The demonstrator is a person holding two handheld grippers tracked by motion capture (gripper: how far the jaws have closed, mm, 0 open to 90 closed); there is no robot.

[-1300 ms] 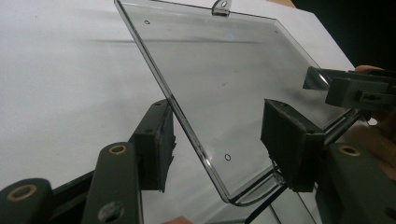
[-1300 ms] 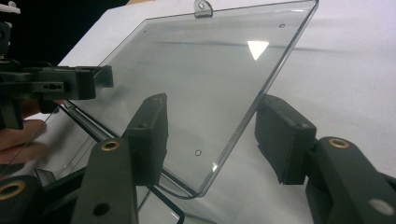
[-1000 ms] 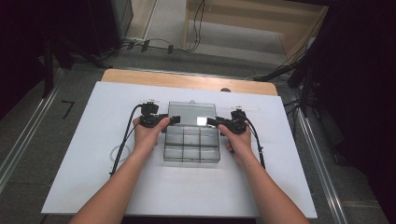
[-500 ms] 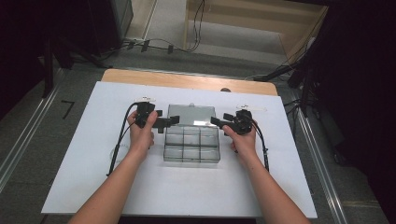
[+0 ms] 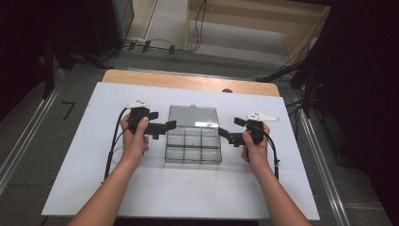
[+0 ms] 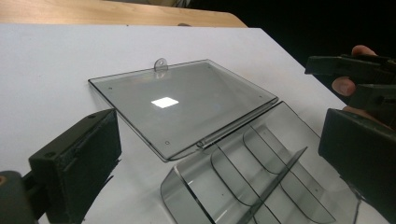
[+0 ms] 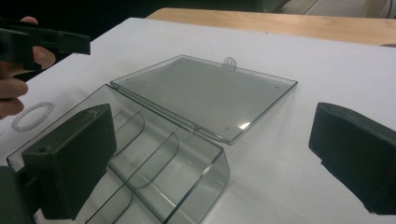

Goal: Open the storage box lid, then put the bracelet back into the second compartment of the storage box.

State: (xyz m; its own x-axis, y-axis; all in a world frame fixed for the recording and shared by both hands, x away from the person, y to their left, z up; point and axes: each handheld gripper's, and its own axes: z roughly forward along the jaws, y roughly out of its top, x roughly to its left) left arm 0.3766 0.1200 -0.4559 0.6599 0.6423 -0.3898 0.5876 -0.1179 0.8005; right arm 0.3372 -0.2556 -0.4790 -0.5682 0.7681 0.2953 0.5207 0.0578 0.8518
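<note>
A clear plastic compartment box is seen at the middle of the white table top, its hinged lid folded fully back and lying flat on the far side, with the small hanging tab at the lid's far edge. The box's long axis is laid across the table, from one hand toward the other, and its divided compartments appear empty. The left gripper is held just beside the box's left end with its jaws spread wide and nothing between them; the right gripper is held near the right end, a little farther off, likewise spread wide and empty. The box thus lies between the two tools, each pointing inward at it, and the left one is judged the nearer. A small white ring is seen on the table beyond the box's left side, near the left hand. Nothing is seen standing between either tool and the box, so a reach to the lid or walls is judged unobstructed
</note>
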